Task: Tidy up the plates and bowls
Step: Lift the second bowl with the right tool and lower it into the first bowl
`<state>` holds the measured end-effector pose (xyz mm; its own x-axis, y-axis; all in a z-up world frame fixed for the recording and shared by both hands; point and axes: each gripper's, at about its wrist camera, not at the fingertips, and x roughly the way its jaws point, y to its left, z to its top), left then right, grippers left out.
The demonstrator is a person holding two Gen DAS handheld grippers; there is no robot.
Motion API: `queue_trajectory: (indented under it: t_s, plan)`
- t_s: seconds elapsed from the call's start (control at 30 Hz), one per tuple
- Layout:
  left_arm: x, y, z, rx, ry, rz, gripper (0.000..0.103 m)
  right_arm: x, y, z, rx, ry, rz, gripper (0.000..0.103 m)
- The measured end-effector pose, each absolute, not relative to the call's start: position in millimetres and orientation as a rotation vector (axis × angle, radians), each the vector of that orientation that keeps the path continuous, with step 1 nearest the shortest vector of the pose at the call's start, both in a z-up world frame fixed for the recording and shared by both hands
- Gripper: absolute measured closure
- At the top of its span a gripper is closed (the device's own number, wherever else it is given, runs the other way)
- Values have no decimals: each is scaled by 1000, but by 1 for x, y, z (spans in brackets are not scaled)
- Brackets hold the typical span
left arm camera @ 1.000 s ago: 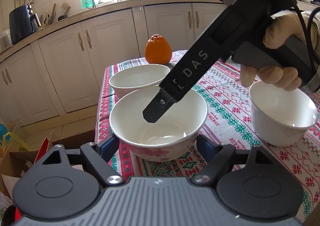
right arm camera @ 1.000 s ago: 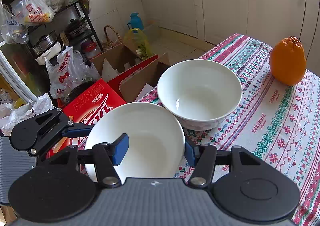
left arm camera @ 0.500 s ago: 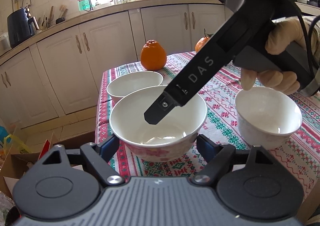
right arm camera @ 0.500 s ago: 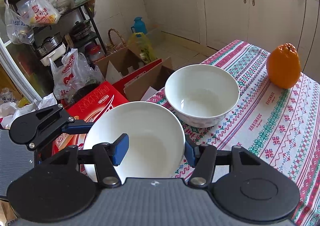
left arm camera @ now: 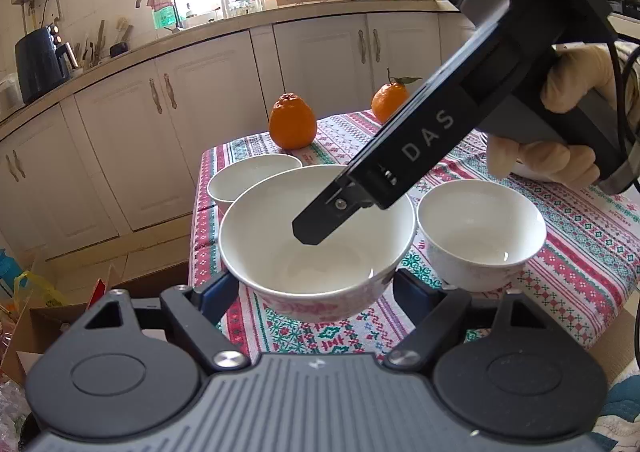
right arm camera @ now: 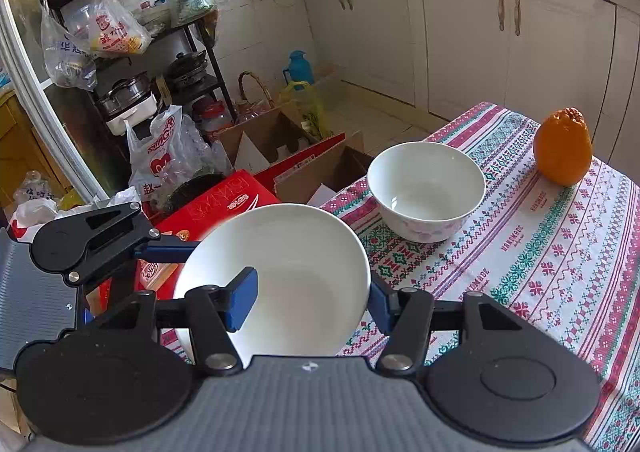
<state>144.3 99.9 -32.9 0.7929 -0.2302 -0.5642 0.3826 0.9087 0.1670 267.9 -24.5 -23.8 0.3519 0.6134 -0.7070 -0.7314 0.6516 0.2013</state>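
Observation:
A white bowl with a pink flower pattern (left arm camera: 320, 272) hangs over the table's left edge, held by both grippers. My left gripper (left arm camera: 316, 290) is shut on it, a blue pad pressed against each side. My right gripper (right arm camera: 310, 304) is shut on the same bowl (right arm camera: 296, 272), one pad inside it and the other outside its right rim. That gripper's finger (left arm camera: 316, 224) reaches into the bowl from the upper right. A second white bowl (left arm camera: 252, 180) (right arm camera: 426, 192) stands on the cloth behind, and a third (left arm camera: 480, 232) stands to the right.
A patterned tablecloth (left arm camera: 580, 252) covers the table. Two oranges (left arm camera: 292, 126) (left arm camera: 388, 102) sit at its far end. A gloved hand (left arm camera: 560, 160) holds the right gripper. Cardboard boxes (right arm camera: 280, 140) and a rack with bags (right arm camera: 120, 32) stand on the floor beside the table.
Both grippers have risen and drawn back with the bowl held between them. The table has dropped lower in view, and a second orange has come into sight.

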Motion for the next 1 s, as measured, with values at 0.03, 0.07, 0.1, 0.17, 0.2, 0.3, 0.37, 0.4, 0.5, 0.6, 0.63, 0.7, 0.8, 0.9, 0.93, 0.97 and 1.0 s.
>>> queue_trajectory:
  t_s: [0.03, 0.07, 0.1, 0.17, 0.2, 0.3, 0.37, 0.4, 0.5, 0.6, 0.63, 0.7, 0.8, 0.9, 0.93, 0.97, 1.0]
  plan:
    - [142, 99, -31, 283, 565, -336, 19, 264, -26, -22, -159, 836, 876, 40]
    - [140, 97, -29, 286, 563, -338, 19, 261, -28, -20, -160, 832, 877, 40]
    - [139, 96, -27, 289, 561, -340, 19, 259, -30, -18, -160, 829, 878, 40]
    - [136, 93, -25, 295, 560, -347, 19, 253, -34, -16, -158, 823, 882, 40]
    - [134, 92, -24, 296, 561, -351, 19, 251, -36, -14, -156, 820, 883, 40]
    - [129, 86, -21, 303, 560, -364, 19, 243, -45, -12, -151, 813, 880, 40]
    - [127, 82, -19, 307, 557, -374, 19, 239, -51, -10, -152, 808, 873, 40]
    - [127, 80, -19, 309, 556, -381, 19, 237, -54, -9, -153, 805, 869, 40]
    - [124, 73, -17, 316, 549, -402, 19, 231, -64, -7, -149, 799, 855, 40]
    - [123, 65, -15, 323, 545, -422, 19, 226, -74, -5, -138, 793, 840, 40]
    - [123, 63, -15, 324, 545, -428, 19, 224, -78, -5, -135, 791, 835, 40]
    - [122, 59, -15, 327, 541, -444, 19, 222, -85, -4, -128, 786, 823, 40]
    - [123, 51, -15, 328, 539, -464, 19, 217, -96, -4, -113, 779, 803, 40]
    - [125, 43, -17, 332, 538, -488, 19, 215, -108, -5, -100, 777, 782, 40]
    - [125, 41, -18, 332, 538, -496, 19, 214, -111, -5, -99, 777, 774, 40]
    - [126, 39, -19, 331, 538, -505, 19, 213, -115, -5, -99, 776, 766, 40]
    - [127, 37, -19, 331, 539, -512, 19, 212, -118, -5, -97, 776, 759, 40]
